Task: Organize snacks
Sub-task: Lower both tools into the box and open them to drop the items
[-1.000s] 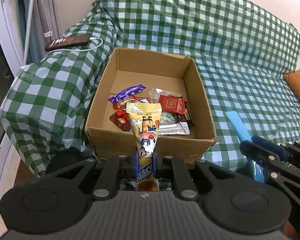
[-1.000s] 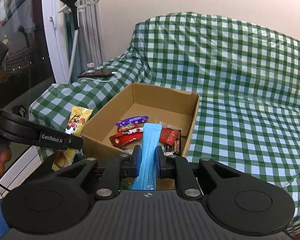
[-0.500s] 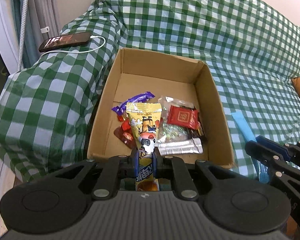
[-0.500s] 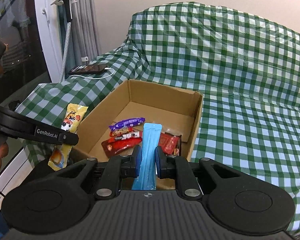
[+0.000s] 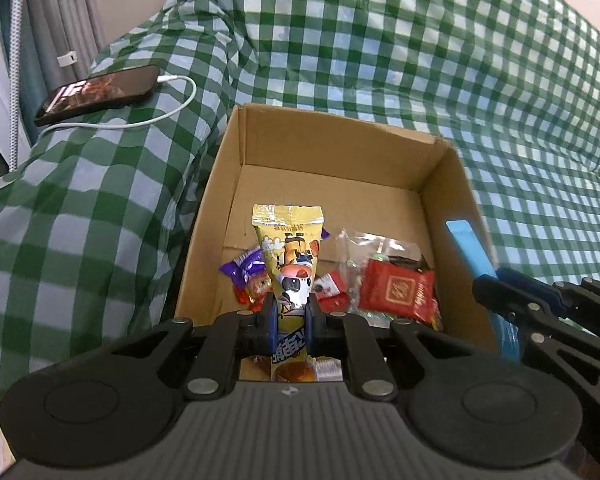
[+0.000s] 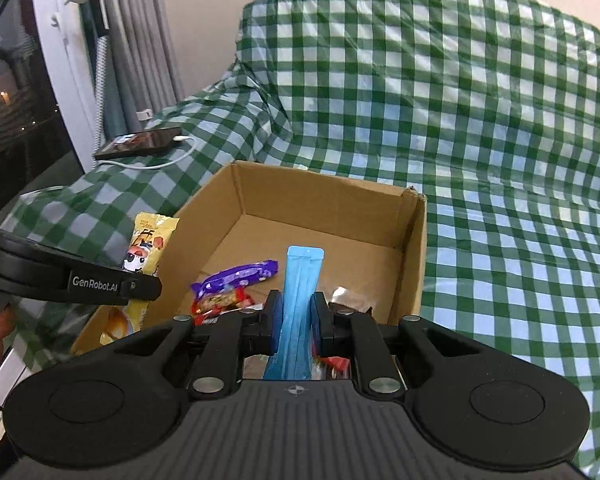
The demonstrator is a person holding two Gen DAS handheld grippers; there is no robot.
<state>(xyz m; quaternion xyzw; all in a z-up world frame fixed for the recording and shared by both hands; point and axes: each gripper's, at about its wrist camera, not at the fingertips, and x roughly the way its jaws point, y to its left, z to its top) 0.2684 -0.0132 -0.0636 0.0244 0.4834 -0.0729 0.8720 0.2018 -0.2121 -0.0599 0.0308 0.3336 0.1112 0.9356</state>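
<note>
Left gripper (image 5: 291,312) fingers clenched on yellow snack pouch (image 5: 289,256), right gripper (image 6: 296,316) fingers gripping blue stick pack (image 6: 300,296), cardboard box (image 5: 340,152) far half bare

left tongs (image 5: 291,316): black, blue pads | right tongs (image 6: 296,314): black, silver screws, "GenRobot.AI" lettering

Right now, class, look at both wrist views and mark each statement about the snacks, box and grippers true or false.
1. The left gripper grips a yellow snack packet. True.
2. The right gripper is empty. False: it is shut on a blue stick packet.
3. The cardboard box already holds snacks. True.
4. The phone lies inside the box. False: it lies on the checked cover, its cable plugged in.
</note>
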